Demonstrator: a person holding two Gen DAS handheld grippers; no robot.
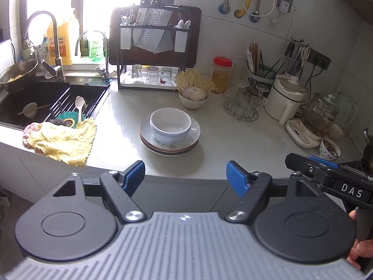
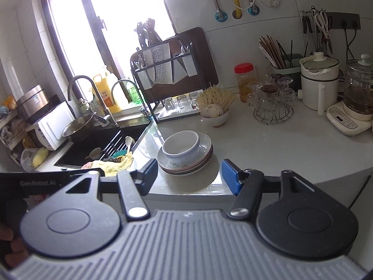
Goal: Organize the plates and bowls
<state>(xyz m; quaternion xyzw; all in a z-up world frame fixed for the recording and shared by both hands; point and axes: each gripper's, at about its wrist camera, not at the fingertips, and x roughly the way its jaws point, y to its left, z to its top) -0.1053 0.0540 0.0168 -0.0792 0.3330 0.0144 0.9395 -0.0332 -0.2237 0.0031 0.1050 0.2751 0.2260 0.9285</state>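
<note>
Landmark is the plate stack (image 1: 169, 143) mid-counter (image 1: 244, 144), white bowl (image 1: 170, 124) sitting upright on top of it.

Left of the stack: sink (image 1: 35, 102) with a small bowl and chopsticks inside, spoon on the drain rack, yellow cloth (image 1: 64, 140) draped over the counter edge. Cloth is near the stack but not touching.

Left gripper (image 1: 185, 175): fingers spread wide, nothing between them. Stack lies straight ahead of it, a touch left of centre, well apart across bare counter. Round stack, so no long axis to line up with; only the rim height matters.

Right gripper (image 2: 188, 175): also spread, also empty. Stack (image 2: 186, 161) sits ahead, centred between the fingers and looks closer here, so I'd judge the right hand the nearer one for taking the bowl (image 2: 180, 148).

Right of the stack: bowl of garlic behind it, then glasses on a wire stand, kettles further out.

View differences: left camera shows the right gripper's body at its right edge, so the two ride side by side. Right camera alone shows the toaster oven beyond the sink, plus the stack's banded side edge, several plates deep.
</note>
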